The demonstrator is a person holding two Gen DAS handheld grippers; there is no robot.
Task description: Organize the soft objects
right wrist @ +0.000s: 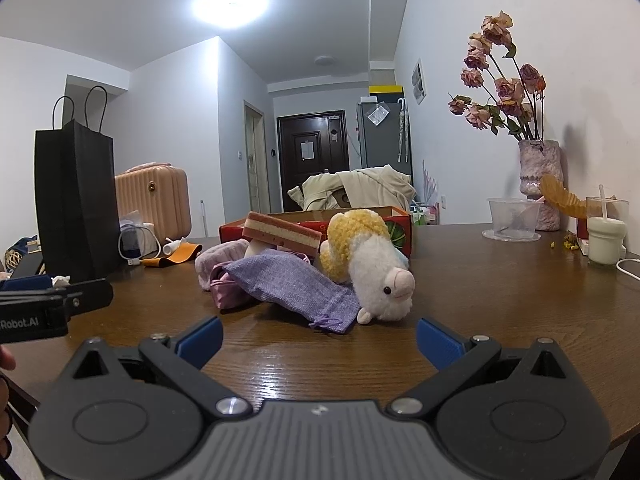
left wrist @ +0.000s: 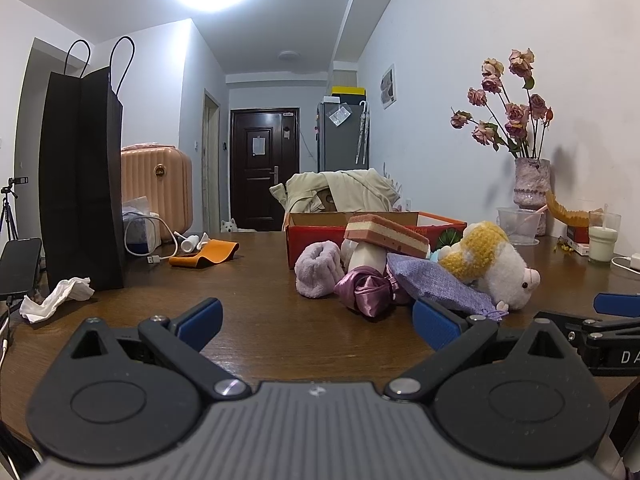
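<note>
A pile of soft things lies on the brown table (left wrist: 260, 280) in front of a red cardboard box (left wrist: 320, 236): a white and yellow plush alpaca (left wrist: 500, 264) (right wrist: 376, 268), a purple cloth pouch (left wrist: 436, 280) (right wrist: 296, 284), a pink satin bundle (left wrist: 364, 286), a lilac fluffy roll (left wrist: 318, 272) (right wrist: 218, 258) and a pink-and-cream sponge block (left wrist: 386, 234) (right wrist: 284, 230). My left gripper (left wrist: 318, 322) is open and empty, low over the table short of the pile. My right gripper (right wrist: 319, 340) is open and empty, just short of the pouch and alpaca.
A tall black paper bag (left wrist: 82, 180) stands at the left with a crumpled tissue (left wrist: 56, 296), a white cable (left wrist: 148, 240) and an orange strap (left wrist: 206, 254). At the right wall stand a vase of dried roses (right wrist: 538, 184), a plastic bowl (right wrist: 512, 216) and a milk cup (right wrist: 604, 236).
</note>
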